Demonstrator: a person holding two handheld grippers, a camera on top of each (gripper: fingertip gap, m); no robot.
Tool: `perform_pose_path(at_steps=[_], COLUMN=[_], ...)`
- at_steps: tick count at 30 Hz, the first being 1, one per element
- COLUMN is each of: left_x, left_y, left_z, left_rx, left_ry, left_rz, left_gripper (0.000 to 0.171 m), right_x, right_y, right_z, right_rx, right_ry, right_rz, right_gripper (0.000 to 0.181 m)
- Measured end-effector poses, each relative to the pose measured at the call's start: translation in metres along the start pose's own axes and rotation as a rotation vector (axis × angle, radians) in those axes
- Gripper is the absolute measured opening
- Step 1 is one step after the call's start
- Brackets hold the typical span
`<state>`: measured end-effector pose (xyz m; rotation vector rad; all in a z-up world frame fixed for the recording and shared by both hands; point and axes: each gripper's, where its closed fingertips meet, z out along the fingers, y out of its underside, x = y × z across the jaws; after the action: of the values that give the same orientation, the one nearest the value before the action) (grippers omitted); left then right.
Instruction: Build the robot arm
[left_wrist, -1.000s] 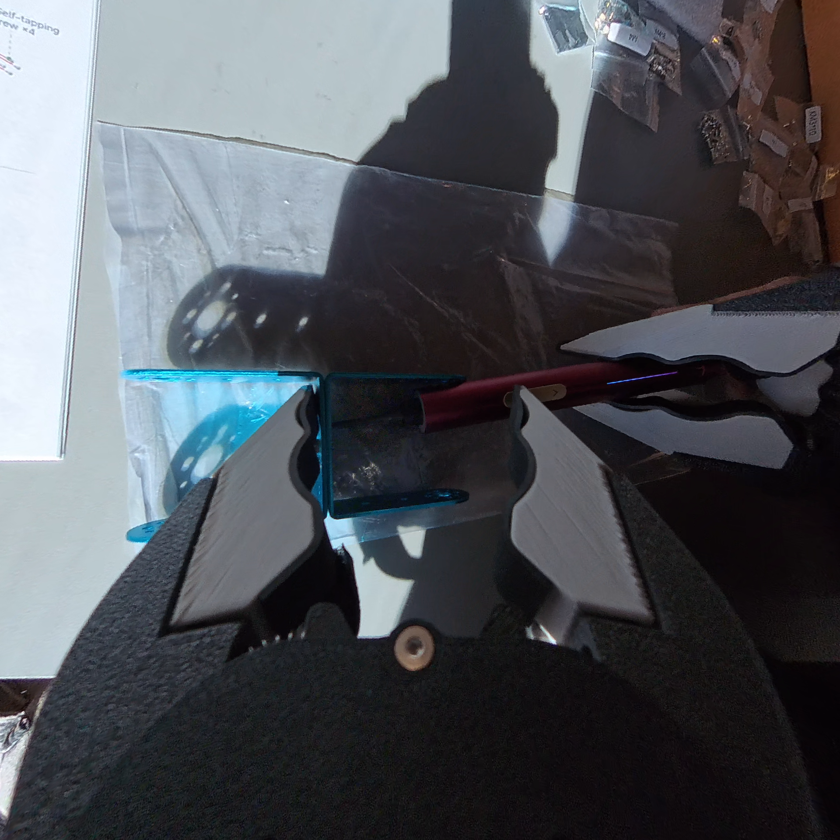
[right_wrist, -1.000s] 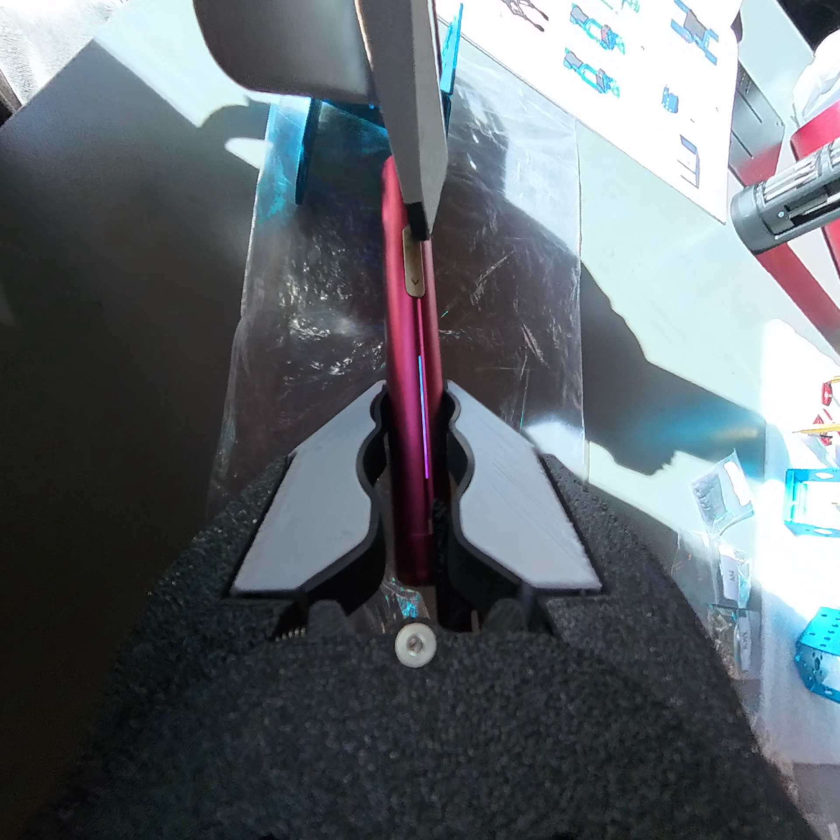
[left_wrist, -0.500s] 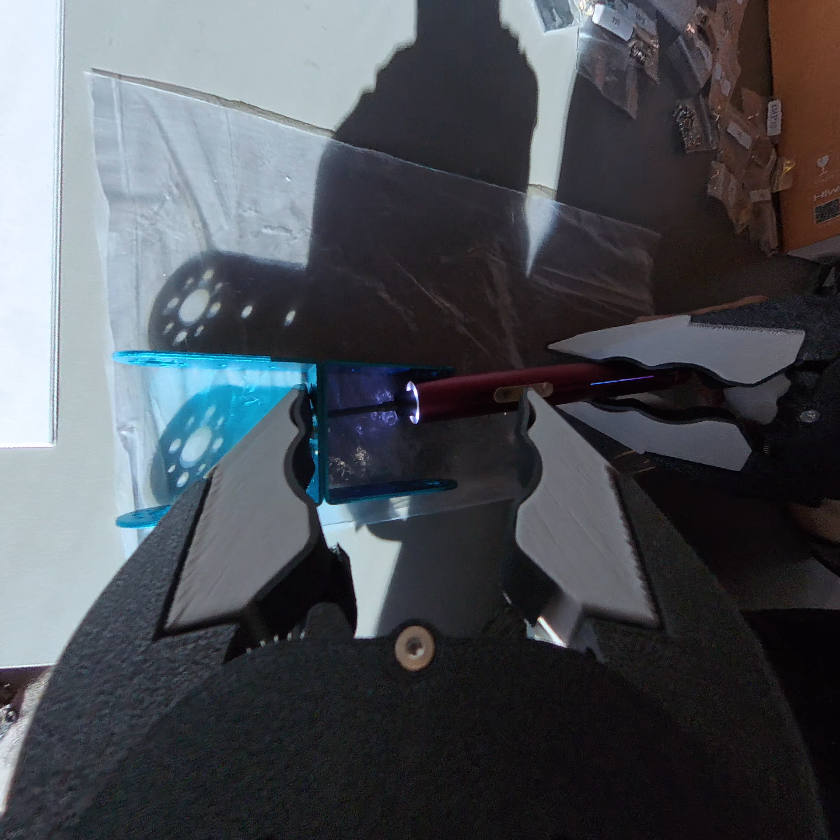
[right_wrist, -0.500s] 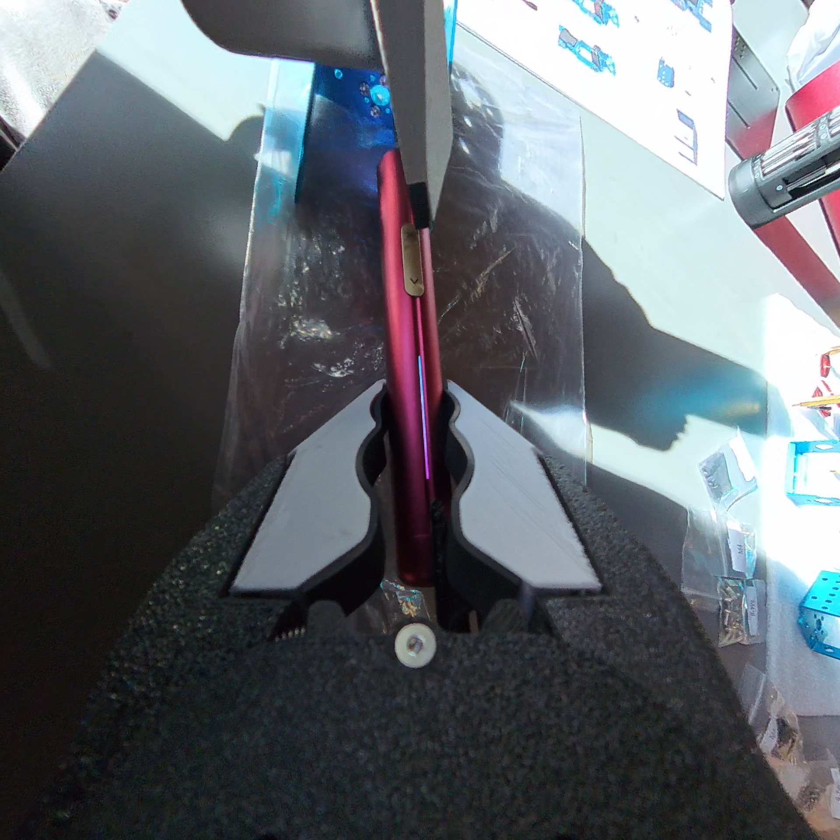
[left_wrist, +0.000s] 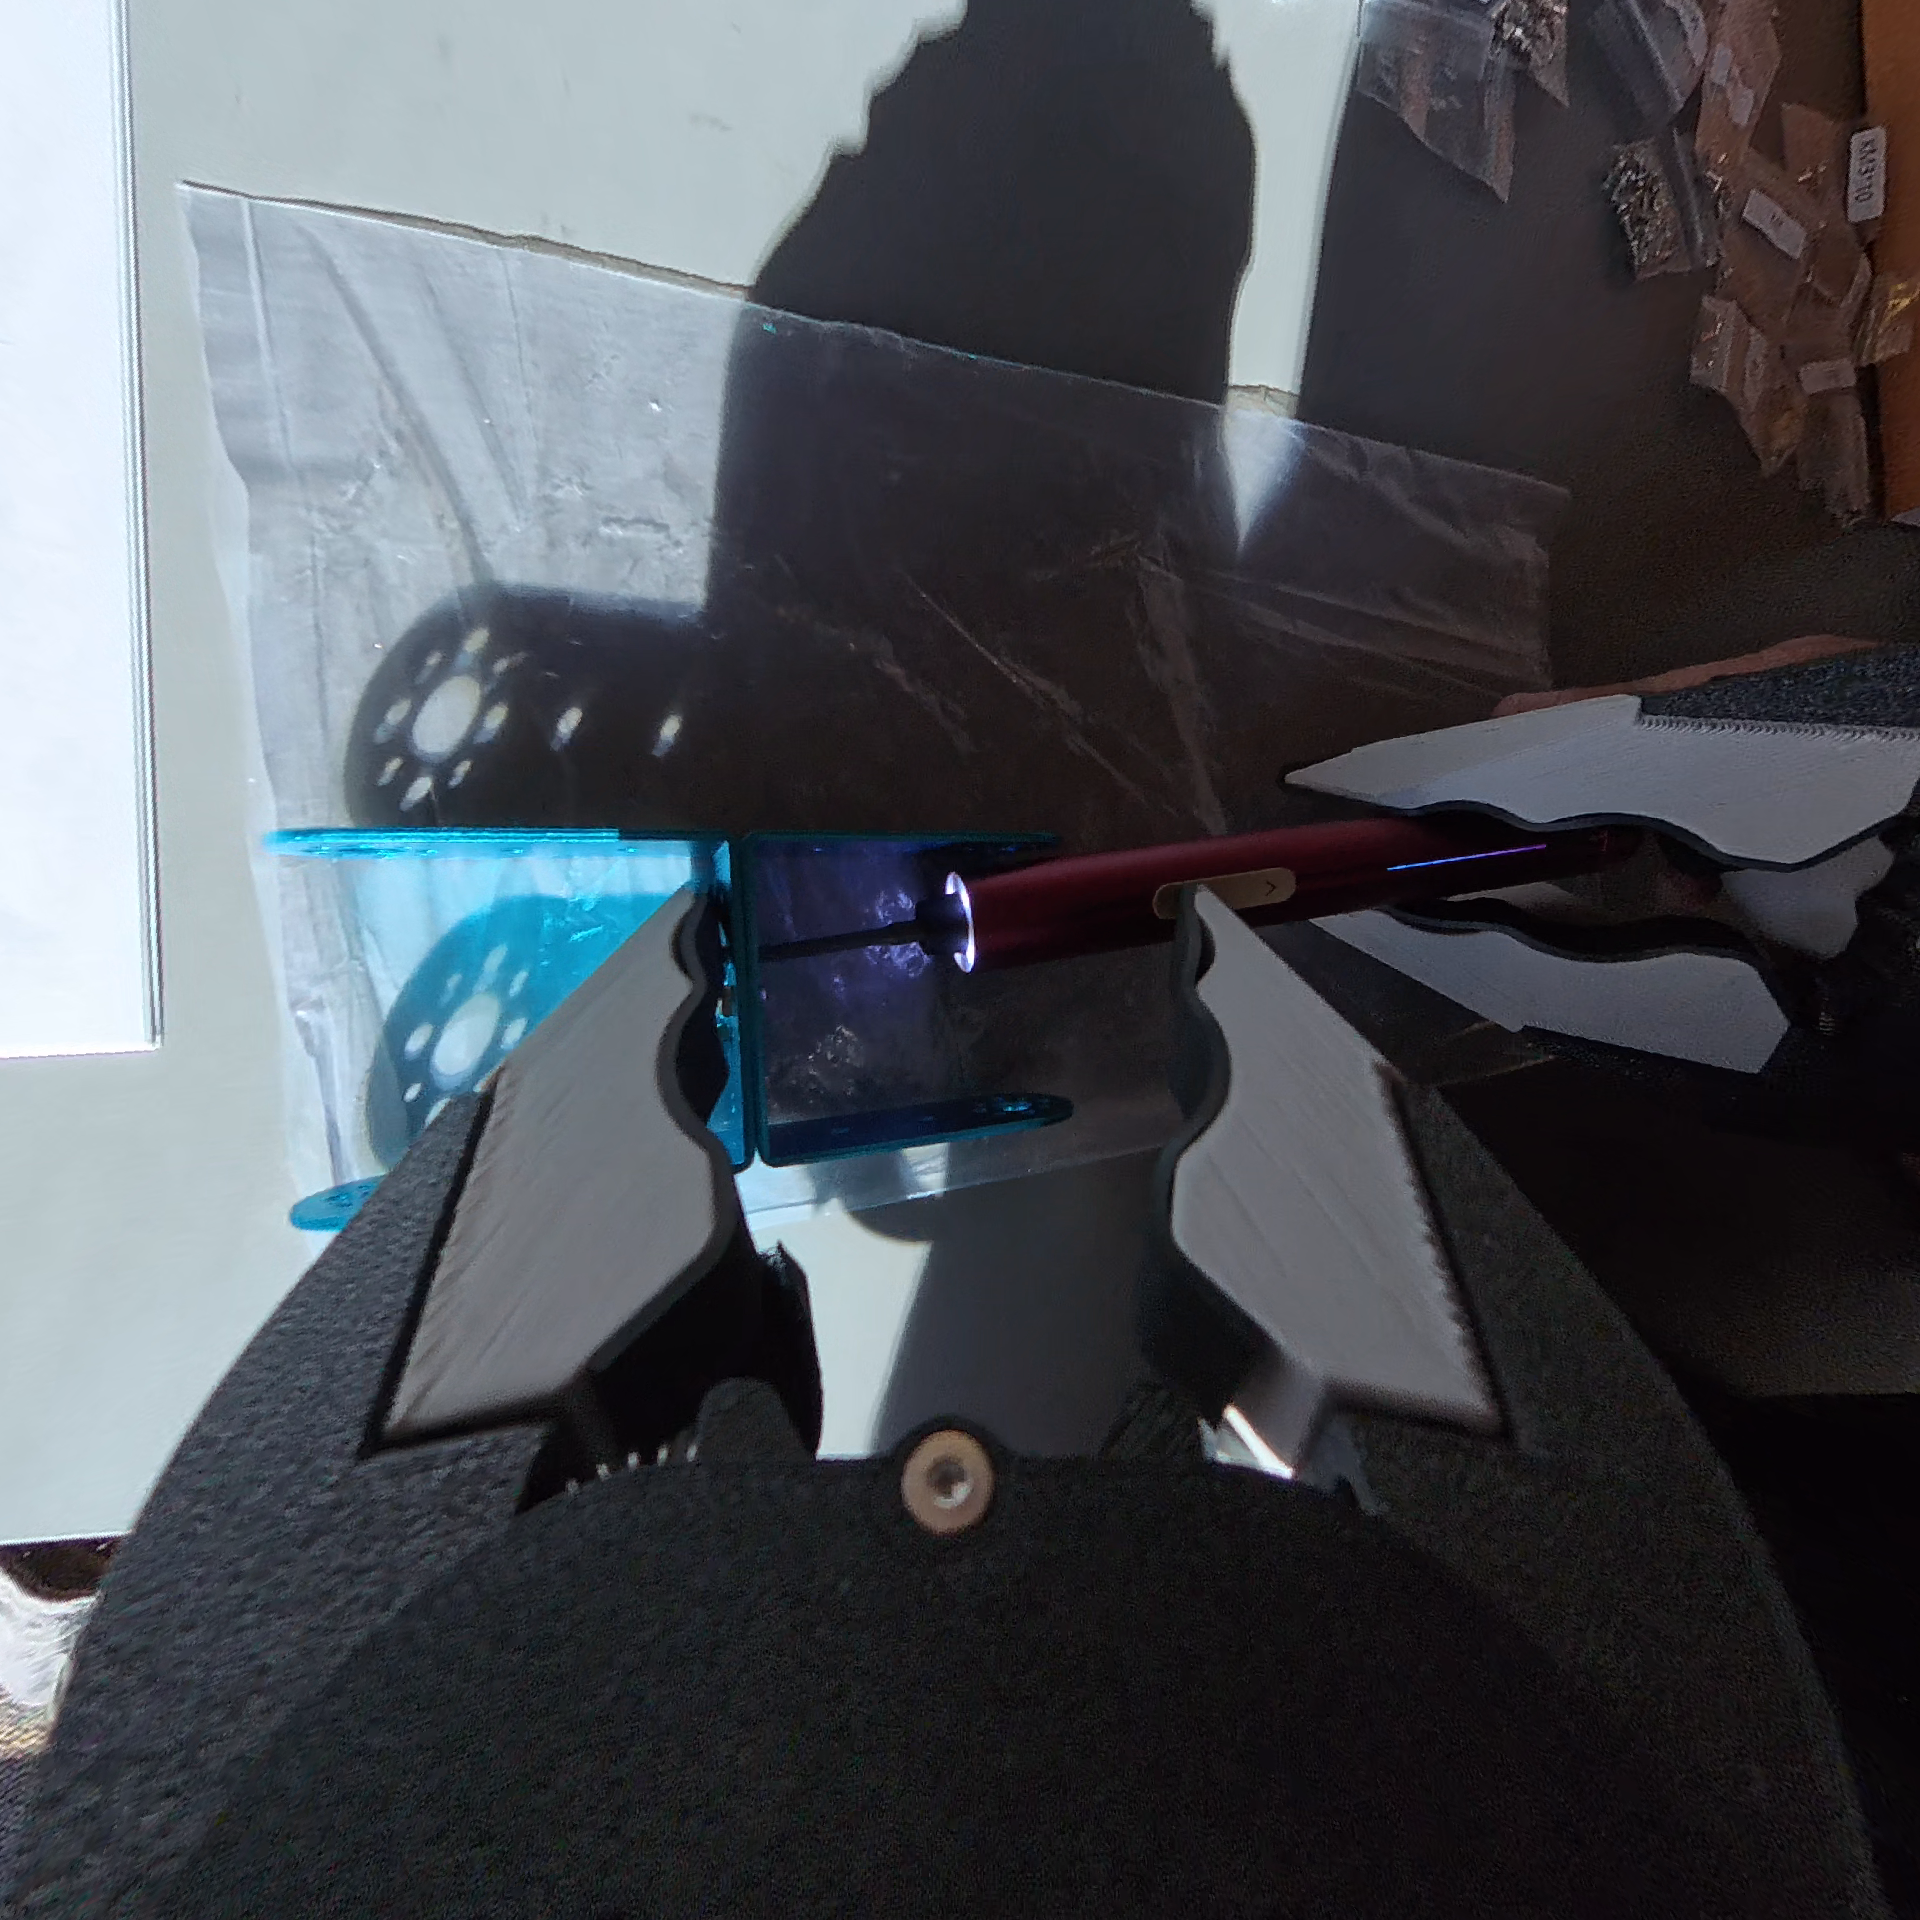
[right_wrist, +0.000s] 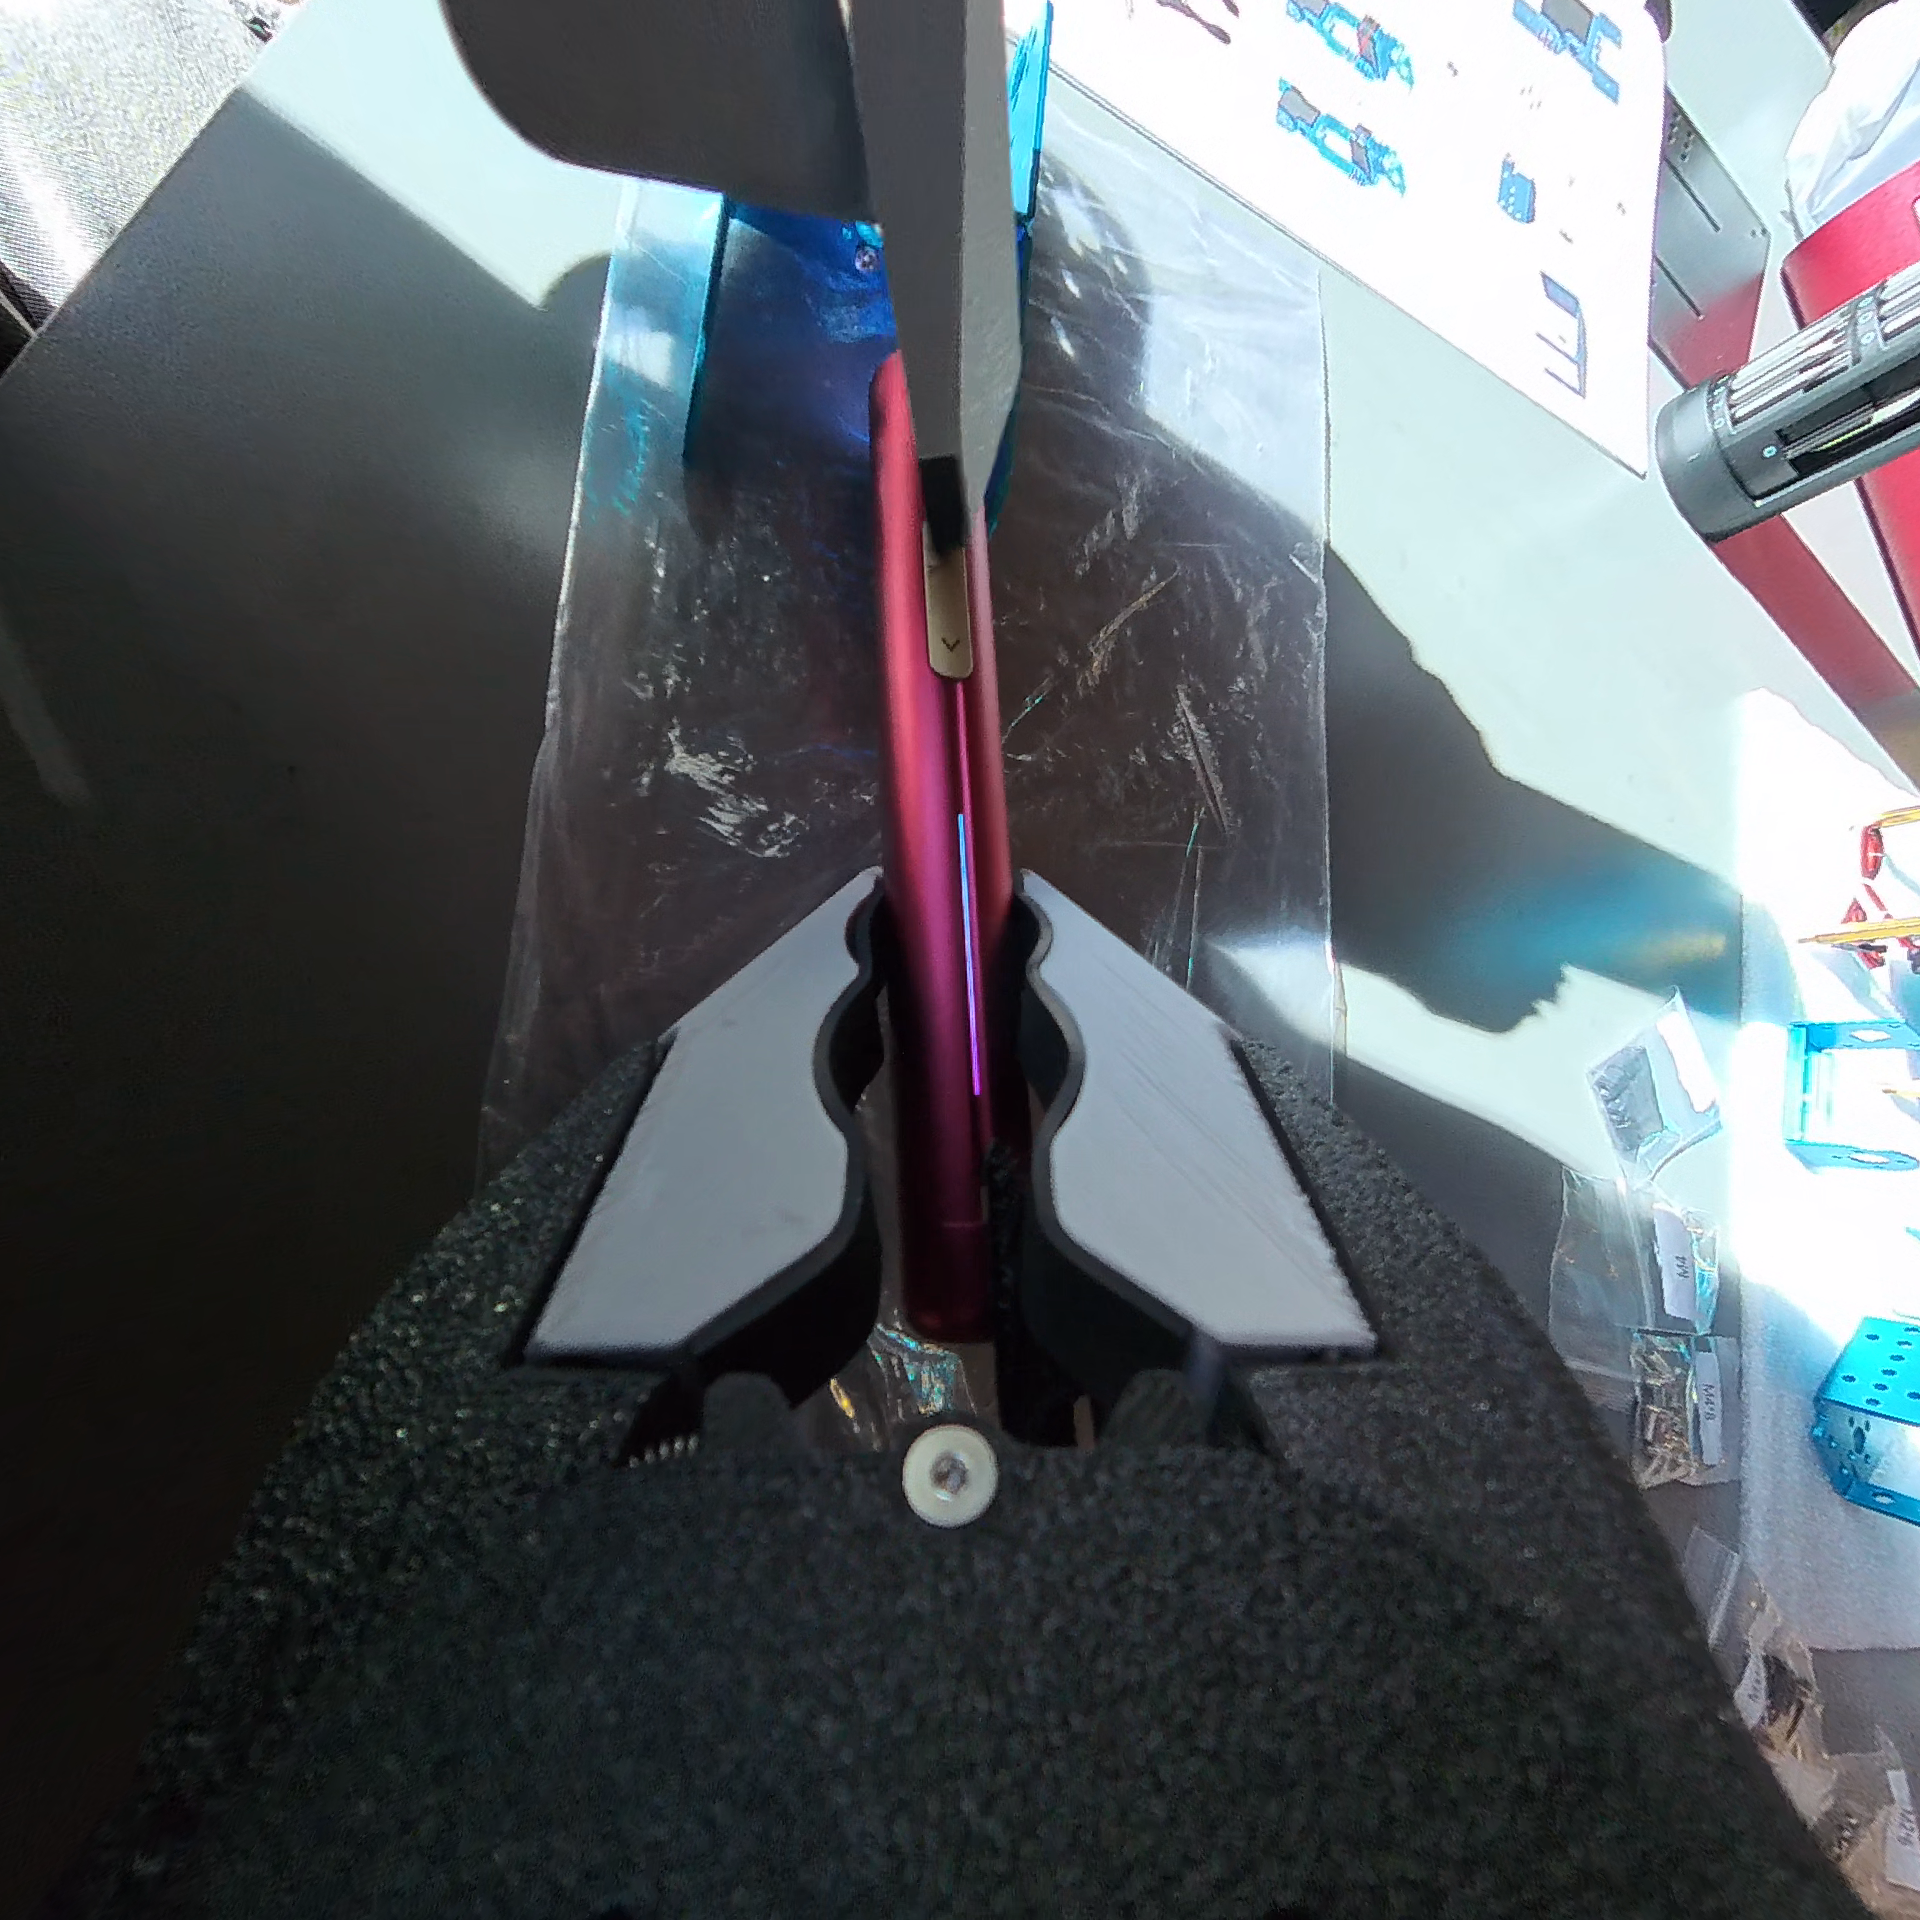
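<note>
My right gripper (right_wrist: 951, 894) is shut on a dark red electric screwdriver (right_wrist: 940, 727). It shows at the right in the left wrist view (left_wrist: 1320, 852). The screwdriver (left_wrist: 1070, 909) lies level, its front ring lit, its thin bit touching the upright wall of a blue metal bracket (left_wrist: 894, 1127). My left gripper (left_wrist: 935, 935) is open around the bracket and the screwdriver's front. Its right fingertip (left_wrist: 1195, 935) rests at the screwdriver's gold button, and its left fingertip (left_wrist: 686, 956) is by the bracket wall. That finger (right_wrist: 935, 260) hides the bit in the right wrist view.
The bracket stands on a clear plastic bag (left_wrist: 520, 468) on a pale table. A white instruction sheet (right_wrist: 1455, 156) lies beyond. Small bags of screws (left_wrist: 1714, 208) are at the far right. A grey bit holder (right_wrist: 1787, 436), a red box (right_wrist: 1849, 312) and blue parts (right_wrist: 1870, 1423) lie to the right.
The screwdriver's front light has come on and its bit now shows against the bracket wall. Both grippers have kept nearly the same places.
</note>
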<state>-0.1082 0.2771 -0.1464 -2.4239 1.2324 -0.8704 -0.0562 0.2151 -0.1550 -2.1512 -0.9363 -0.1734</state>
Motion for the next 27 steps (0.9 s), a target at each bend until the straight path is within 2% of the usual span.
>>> perform_pose_path(at_steps=[27], left_x=[-0.0003], left_y=[-0.0029], left_z=[0.0010], left_rx=[0.047], left_ry=[-0.020], left_rz=[0.020], left_gripper=[0.085], right_x=[0.0030], right_y=[0.0012], right_z=[0.0006], right_rx=[-0.023], right_ry=[0.031], right_rz=[0.001], right_gripper=[0.019])
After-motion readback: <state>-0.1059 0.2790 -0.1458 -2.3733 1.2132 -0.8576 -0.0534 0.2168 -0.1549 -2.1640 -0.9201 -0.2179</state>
